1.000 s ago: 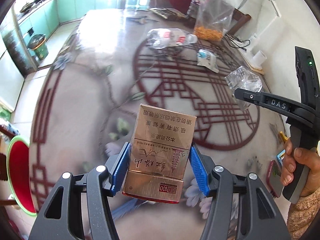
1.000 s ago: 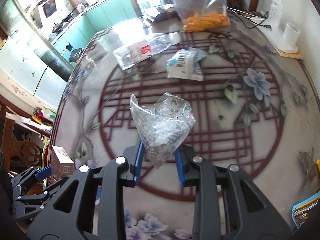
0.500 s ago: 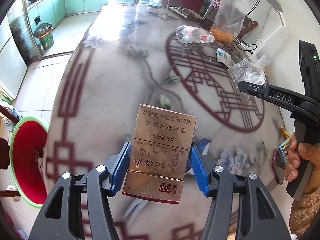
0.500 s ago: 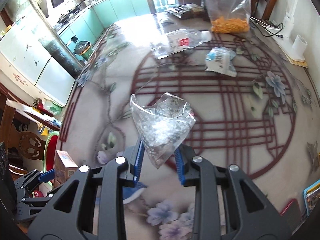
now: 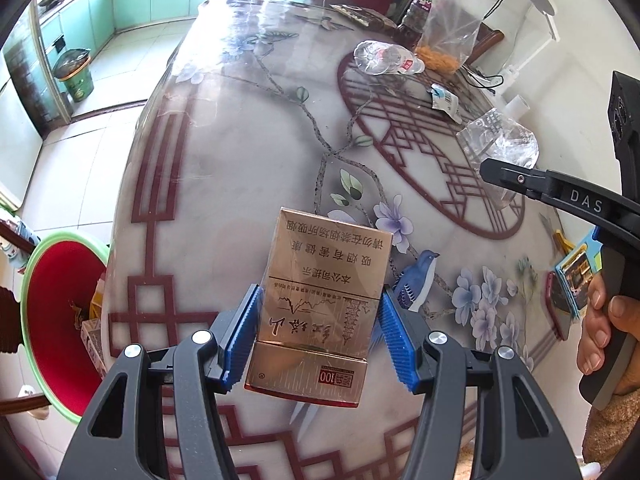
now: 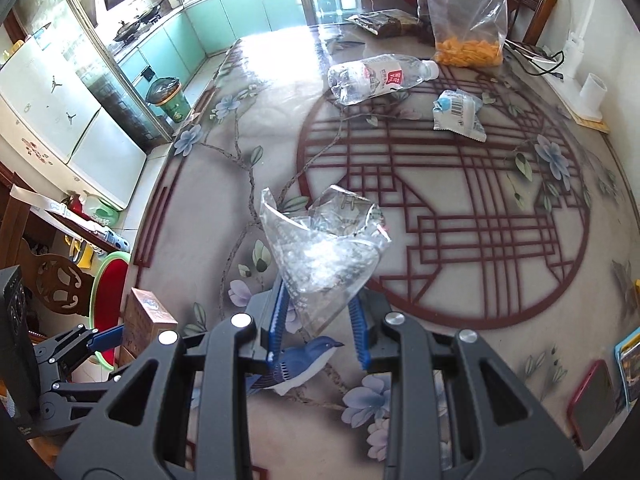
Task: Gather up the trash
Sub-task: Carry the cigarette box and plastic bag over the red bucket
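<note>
Now cigarette pack (image 5: 320,300) over table edge (image 5: 120,240), basin (image 5: 60,320) beside

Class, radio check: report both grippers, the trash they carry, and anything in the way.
Left gripper shut on cigarette box. Right gripper shut on clear wrapper. Red bin beside table edge, path clear. Bottle and snack packet remain on table.

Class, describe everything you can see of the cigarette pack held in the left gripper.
The cigarette pack is a gold-brown box with a glossy, metallic-looking surface, printed with dark Chinese characters that read upside down in the left wrist view, and a red strip at its near end. It looks intact and closed. The left gripper clamps it between blue ribbed pads on its two long sides, lifted above the patterned table and touching nothing else. A red bin stands beyond the table edge.
</note>
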`<control>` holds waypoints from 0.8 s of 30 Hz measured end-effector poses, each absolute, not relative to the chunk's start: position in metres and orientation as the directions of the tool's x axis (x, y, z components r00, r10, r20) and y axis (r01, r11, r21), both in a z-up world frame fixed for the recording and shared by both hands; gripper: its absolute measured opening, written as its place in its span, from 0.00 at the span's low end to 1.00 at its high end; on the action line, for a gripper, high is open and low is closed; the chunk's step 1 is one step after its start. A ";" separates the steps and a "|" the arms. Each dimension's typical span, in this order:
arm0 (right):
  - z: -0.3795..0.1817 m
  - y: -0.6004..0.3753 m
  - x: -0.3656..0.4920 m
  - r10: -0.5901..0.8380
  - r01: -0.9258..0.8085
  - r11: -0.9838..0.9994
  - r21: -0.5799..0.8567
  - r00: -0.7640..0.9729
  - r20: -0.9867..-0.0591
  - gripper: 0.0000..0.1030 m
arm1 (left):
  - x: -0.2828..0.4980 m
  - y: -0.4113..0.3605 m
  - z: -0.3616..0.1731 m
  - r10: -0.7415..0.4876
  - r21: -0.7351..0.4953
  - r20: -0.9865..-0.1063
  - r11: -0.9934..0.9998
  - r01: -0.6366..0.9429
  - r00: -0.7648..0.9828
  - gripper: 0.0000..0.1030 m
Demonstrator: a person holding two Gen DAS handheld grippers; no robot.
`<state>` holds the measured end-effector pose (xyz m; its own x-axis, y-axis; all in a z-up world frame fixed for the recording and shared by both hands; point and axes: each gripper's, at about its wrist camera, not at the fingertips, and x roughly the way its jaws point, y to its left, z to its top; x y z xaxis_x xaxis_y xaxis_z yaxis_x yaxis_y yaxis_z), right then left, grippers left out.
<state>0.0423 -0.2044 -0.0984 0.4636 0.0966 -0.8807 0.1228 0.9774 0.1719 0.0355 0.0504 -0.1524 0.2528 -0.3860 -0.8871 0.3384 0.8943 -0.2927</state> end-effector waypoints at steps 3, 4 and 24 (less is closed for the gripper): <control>-0.097 -0.198 0.042 0.096 0.120 0.978 0.170 0.466 -0.879 0.27 | 0.036 0.056 -0.152 -0.390 -0.296 -0.885 0.892 0.342 0.253 0.54; -0.097 -0.195 0.042 0.096 0.118 0.978 0.170 0.466 -0.879 0.27 | 0.036 0.059 -0.152 -0.389 -0.295 -0.885 0.893 0.339 0.255 0.54; -0.102 -0.115 0.056 0.157 -0.010 0.986 0.169 0.431 -0.889 0.28 | 0.038 0.189 -0.171 -0.255 -0.239 -0.914 0.967 0.091 0.314 0.54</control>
<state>0.0556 -0.1146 -0.1022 0.4308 0.1568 -0.8887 -0.0097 0.9855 0.1692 0.0377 0.1892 -0.1712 0.3145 -0.2554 -0.9143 0.0907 0.9668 -0.2389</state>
